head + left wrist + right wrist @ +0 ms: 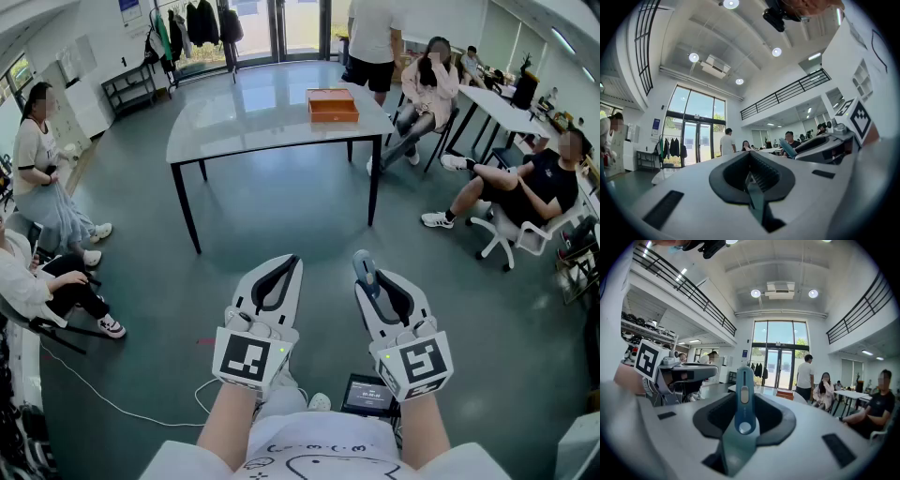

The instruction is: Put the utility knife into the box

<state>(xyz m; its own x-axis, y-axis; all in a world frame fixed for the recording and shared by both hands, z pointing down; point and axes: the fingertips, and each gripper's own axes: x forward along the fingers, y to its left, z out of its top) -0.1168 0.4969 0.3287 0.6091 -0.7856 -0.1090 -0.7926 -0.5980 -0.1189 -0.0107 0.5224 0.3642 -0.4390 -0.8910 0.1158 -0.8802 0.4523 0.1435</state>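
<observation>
My right gripper (377, 281) is shut on a blue utility knife (365, 269). The knife stands lengthwise between the jaws, its end poking out past the tips. In the right gripper view the knife (742, 401) rises up the middle of that gripper (740, 420). My left gripper (278, 270) is beside it, shut and holding nothing. An orange box (332, 105) sits on the far right part of a grey table (234, 122), well ahead of both grippers. The box (785, 393) also shows small beyond the knife. From the left gripper (752, 176) the knife's tip (787, 149) appears at the right.
Grey floor lies between me and the table. A person (37, 178) and another person (42, 281) sit at the left; a person (525, 197) and another person (427, 94) sit at the right. A white cable (112, 398) and a small screen device (367, 394) lie near my feet.
</observation>
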